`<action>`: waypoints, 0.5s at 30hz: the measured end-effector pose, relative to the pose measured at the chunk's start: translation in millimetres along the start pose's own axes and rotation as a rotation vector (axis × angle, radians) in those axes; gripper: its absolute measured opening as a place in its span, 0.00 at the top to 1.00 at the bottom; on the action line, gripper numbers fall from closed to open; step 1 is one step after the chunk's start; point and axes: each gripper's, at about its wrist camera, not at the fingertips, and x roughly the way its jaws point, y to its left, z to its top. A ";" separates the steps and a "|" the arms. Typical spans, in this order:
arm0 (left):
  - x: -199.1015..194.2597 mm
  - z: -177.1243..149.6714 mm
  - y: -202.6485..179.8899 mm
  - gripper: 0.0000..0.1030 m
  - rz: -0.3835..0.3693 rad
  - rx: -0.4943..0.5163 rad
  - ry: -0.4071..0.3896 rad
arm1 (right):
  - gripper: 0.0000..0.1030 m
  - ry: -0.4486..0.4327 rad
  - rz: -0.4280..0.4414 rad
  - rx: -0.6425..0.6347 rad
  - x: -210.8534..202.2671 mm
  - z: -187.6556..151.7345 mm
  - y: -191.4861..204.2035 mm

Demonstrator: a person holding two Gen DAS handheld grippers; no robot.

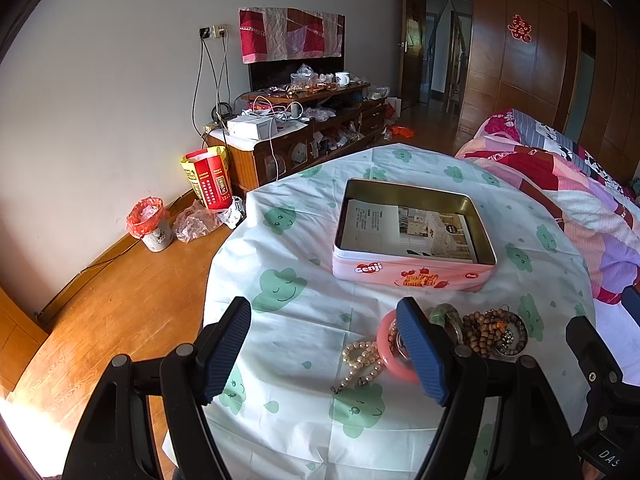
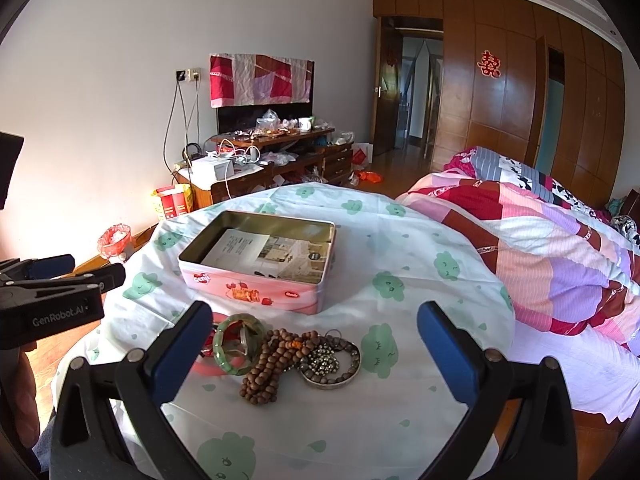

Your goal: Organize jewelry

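Several pieces sit bunched at the near edge of your table: a pearl bracelet [image 1: 362, 356], a glossy pink bangle [image 1: 390, 354], a green jade-looking bangle [image 2: 236, 344], a coil of brown wooden prayer beads [image 2: 272, 368] and a thin metal ring holding darker beads [image 2: 334, 362]. They overlap and touch, so you'll probably need to pick them apart one at a time. Just behind the pile sits an open pink Genji biscuit tin [image 2: 260, 288], rectangular, shiny gold inside, with a printed leaflet [image 2: 264, 256] lying flat in it; my guess is that's where everything goes. Your left gripper [image 1: 324, 356] and right gripper [image 2: 316, 356] both hang over the pile with jaws spread wide, gripping nothing. Underneath is a creased white tablecloth [image 2: 420, 240] with green cloud faces, and a patchwork quilt [image 2: 560, 248] lies off to the right.
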 end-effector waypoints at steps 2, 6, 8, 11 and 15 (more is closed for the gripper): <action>0.4 0.7 0.6 0.27 -0.001 -0.001 0.001 | 0.00 0.000 0.002 0.000 0.3 0.8 -0.6; 0.3 0.7 0.3 0.27 -0.001 -0.002 0.001 | 0.00 0.001 0.002 0.001 0.4 1.2 -1.0; 1.0 -0.2 -0.8 0.27 -0.001 -0.001 0.002 | 0.00 0.002 0.001 0.001 0.3 1.3 -1.1; 1.4 -1.1 -1.8 0.27 0.000 0.002 0.005 | 0.00 0.005 0.002 0.004 1.4 -1.8 0.2; 5.8 -5.3 -5.6 0.27 -0.004 0.012 0.015 | 0.00 0.017 0.007 0.009 2.8 -2.7 -0.2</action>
